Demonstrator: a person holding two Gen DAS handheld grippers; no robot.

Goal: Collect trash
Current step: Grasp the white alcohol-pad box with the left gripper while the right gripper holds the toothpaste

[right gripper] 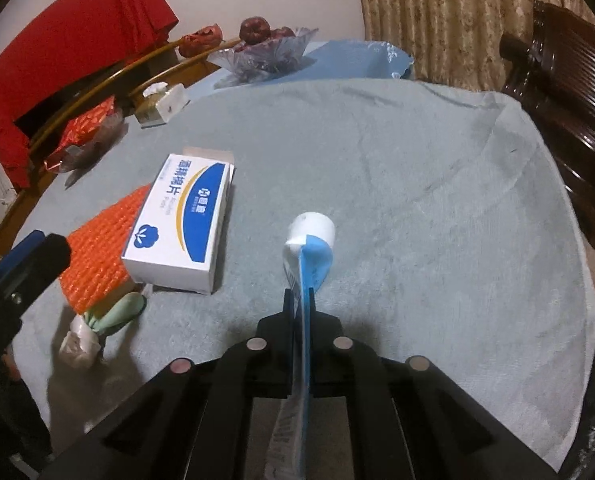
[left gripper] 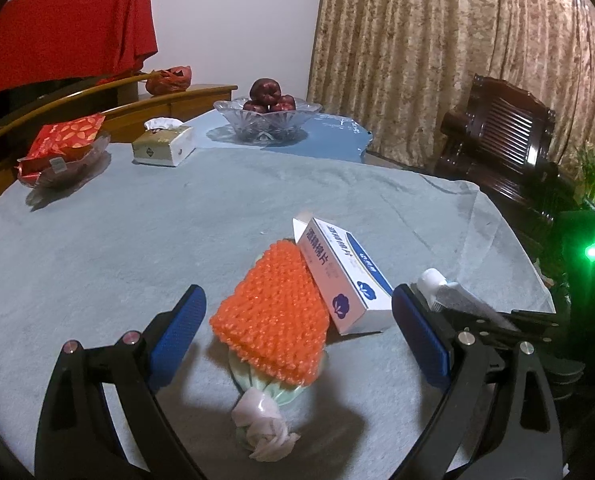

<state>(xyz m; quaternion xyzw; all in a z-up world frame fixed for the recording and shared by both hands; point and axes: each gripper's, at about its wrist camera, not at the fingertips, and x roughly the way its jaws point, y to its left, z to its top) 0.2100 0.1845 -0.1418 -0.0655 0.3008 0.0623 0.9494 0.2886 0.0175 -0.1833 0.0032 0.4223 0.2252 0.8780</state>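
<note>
Between the wide-open left claw (left gripper: 297,320) sits the orange scrubber (left gripper: 271,316), white box (left gripper: 343,276) leaning at its 2 o'clock. Right claw (right gripper: 300,296) pinches the toothpaste tube (right gripper: 309,252) (firmly). Best descend straight, clearing the box, then close on the bench (left gripper: 97,248).

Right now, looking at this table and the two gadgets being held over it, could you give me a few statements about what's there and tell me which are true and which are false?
1. The right gripper is shut on a tube. True.
2. The left gripper is clamped on the orange scrubber. False: its fingers stand open either side of it.
3. The white box leans on the scrubber. True.
4. The glass bowl holds bananas. False: it holds dark red fruit.
5. A tissue box sits on the table's far side. True.
</note>
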